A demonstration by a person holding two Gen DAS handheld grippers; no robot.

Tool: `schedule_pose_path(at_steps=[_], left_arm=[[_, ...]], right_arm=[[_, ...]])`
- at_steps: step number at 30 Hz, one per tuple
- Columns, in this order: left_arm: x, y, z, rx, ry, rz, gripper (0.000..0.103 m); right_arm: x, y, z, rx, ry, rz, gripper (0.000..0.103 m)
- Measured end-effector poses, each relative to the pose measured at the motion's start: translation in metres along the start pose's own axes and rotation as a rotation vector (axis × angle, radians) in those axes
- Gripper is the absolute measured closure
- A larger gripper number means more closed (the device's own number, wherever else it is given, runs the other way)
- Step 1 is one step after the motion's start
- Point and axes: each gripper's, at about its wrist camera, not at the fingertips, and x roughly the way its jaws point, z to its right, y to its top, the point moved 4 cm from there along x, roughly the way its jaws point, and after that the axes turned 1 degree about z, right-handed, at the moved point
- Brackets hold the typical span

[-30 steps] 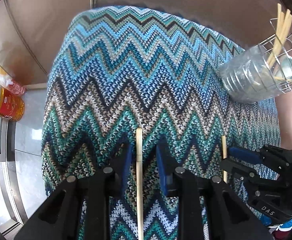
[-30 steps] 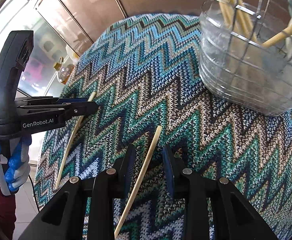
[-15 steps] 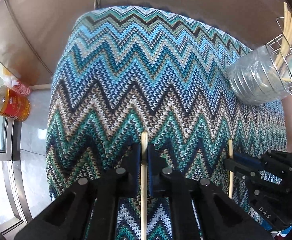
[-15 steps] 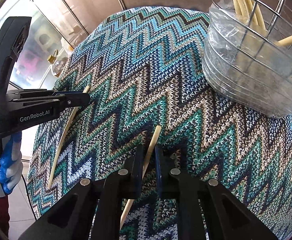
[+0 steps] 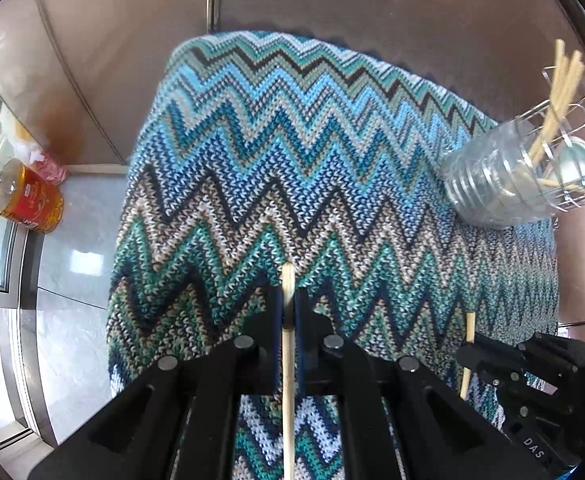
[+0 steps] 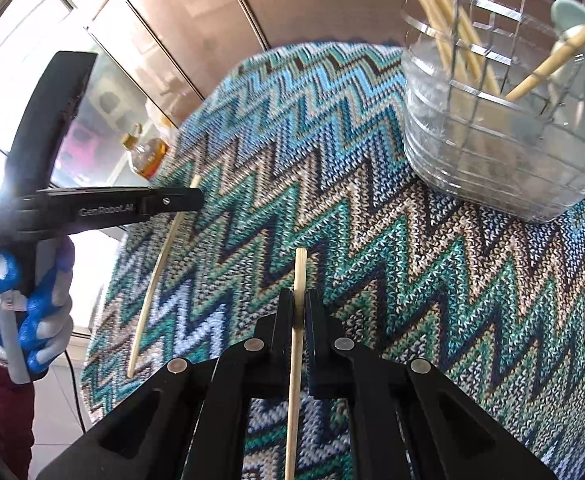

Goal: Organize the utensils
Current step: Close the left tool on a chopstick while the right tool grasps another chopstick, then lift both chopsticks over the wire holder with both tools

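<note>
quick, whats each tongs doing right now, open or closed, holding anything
Left tongs: closed on a chopstick.
Right tongs: closed on another chopstick.

My left gripper pinches a pale wooden chopstick over the blue-green zigzag knitted cloth, well apart from the clear ribbed plastic holder.
</note>
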Motion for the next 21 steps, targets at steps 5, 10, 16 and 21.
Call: schedule_pose_path(at_steps=[5,10,16,21], left_arm=[[-0.022,-0.008,0.012,0.022,-0.009,0.043,0.098],[-0.059,-0.013,0.028,0.041,-0.069,0.153,0.098],[-0.114,-0.009,0.065,0.1,-0.135,0.33,0.098],[-0.15,0.004,0.095,0.131,-0.185,0.443,0.098]], right_arm=[[-0.03,-0.006,-0.007,-0.015,0.04,0.097,0.098],[-0.067,-0.01,-0.017,-0.052,0.054,0.228,0.098],[-0.12,-0.009,-0.023,-0.088,0.071,0.41,0.098],[-0.165,-0.002,-0.015,-0.093,0.066,0.541,0.098]])
